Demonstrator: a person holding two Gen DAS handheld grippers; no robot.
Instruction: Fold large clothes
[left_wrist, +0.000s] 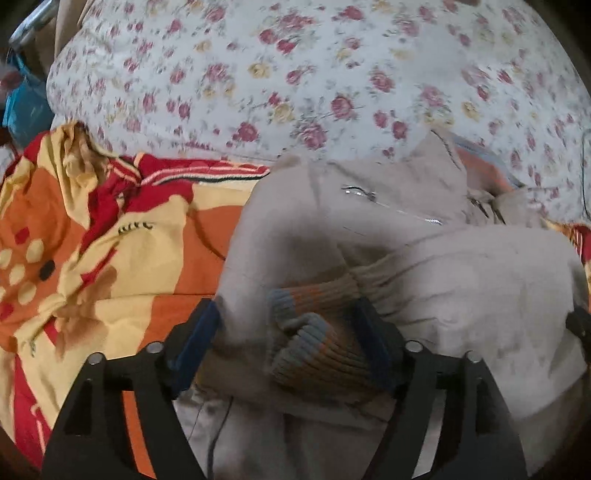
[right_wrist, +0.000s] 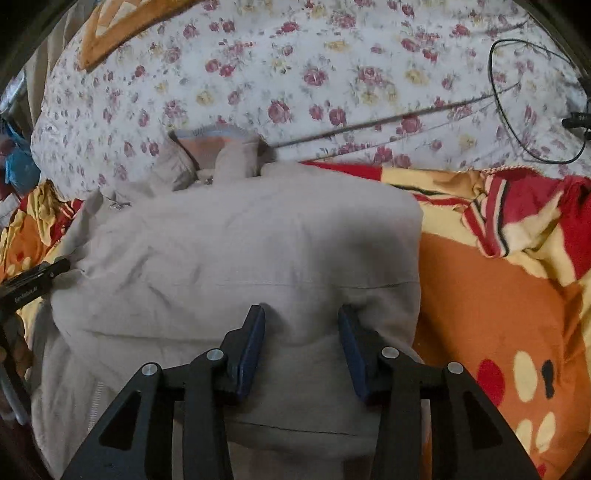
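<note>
Left-wrist view blurred; beige jacket (right_wrist: 236, 251) lies folded mid-bed on the orange-yellow blanket (right_wrist: 491, 306), its lower part cut off behind both claws. Left claw (left_wrist: 291, 321) open around the striped cuff (left_wrist: 317, 343), pads not pressing; right claw (right_wrist: 301, 321) open over jacket fabric. Floral quilt (right_wrist: 295, 74) along the bed's far edge.
</note>
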